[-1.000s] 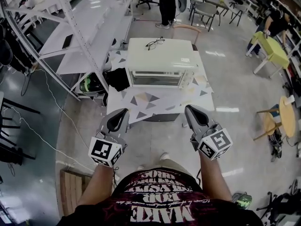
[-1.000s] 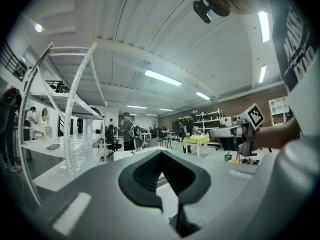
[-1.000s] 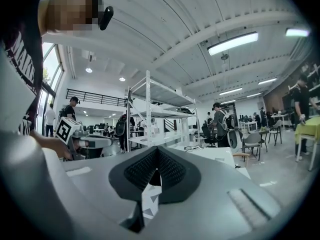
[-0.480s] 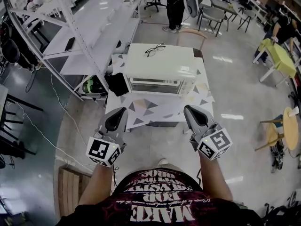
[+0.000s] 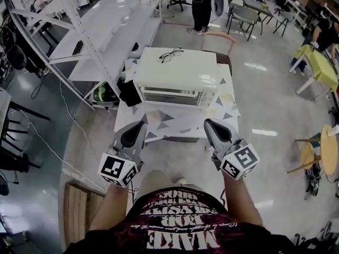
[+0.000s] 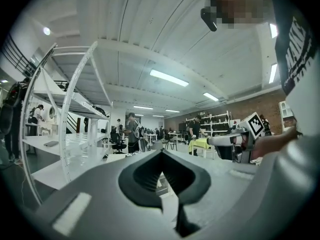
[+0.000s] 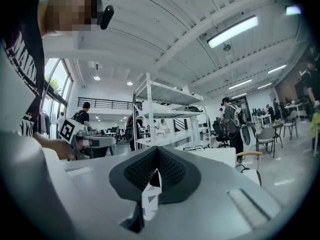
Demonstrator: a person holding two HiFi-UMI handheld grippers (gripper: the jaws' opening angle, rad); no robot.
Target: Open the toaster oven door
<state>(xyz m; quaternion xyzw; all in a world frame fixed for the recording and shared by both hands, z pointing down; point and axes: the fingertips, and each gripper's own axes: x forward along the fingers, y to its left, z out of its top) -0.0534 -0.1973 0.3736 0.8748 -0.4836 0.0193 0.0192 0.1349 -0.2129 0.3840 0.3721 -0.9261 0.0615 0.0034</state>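
Held near, well short of the toaster oven (image 5: 177, 70) standing shut at the far side of the tabletop (image 5: 177, 121), with fingers of left gripper (image 5: 141, 125) and right gripper (image 5: 208, 123) closed on nothing; could merely knock the door (image 5: 175, 96) unless spread first, or shake the glasses (image 5: 170, 54) off its top.

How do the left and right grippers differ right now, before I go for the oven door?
The left gripper sits over the front-left edge of the table, angled inward to the right. The right gripper sits by the front-right edge, angled inward to the left. The left marker cube shows a different pattern from the right marker cube. Shared: both are shut, empty and short of the toaster oven, whose door is closed.
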